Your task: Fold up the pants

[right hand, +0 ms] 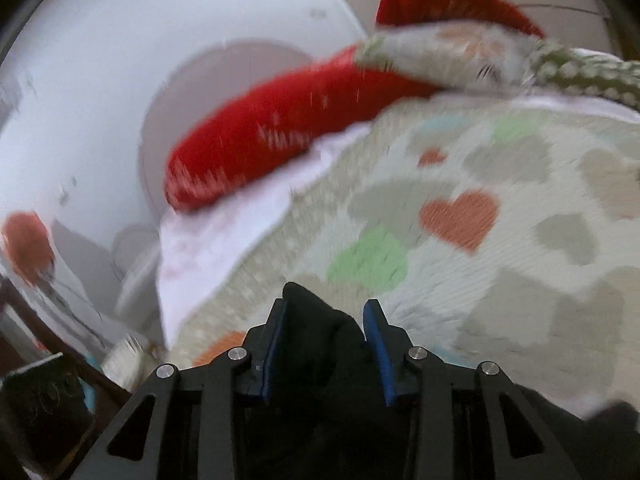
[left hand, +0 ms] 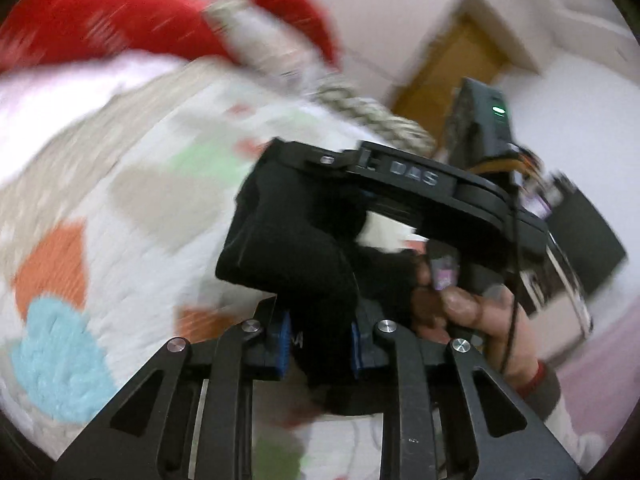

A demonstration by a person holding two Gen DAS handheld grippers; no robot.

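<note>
In the left wrist view, the left tongs (left hand: pixel 320 344) are clamped on a bunch of the black pants (left hand: pixel 296 236), lifted above the heart-patterned bedspread (left hand: pixel 132 184). The cloth runs up from the pads toward 12 o'clock, into the right tongs (left hand: pixel 276 152) at about 1 o'clock.

In the right wrist view, those tongs are likewise clamped on black cloth, which pokes out toward 12 o'clock. No finished fold shows; judging by this, laying flat and folding remain. The motion blur hides the pants' long axis.
</note>
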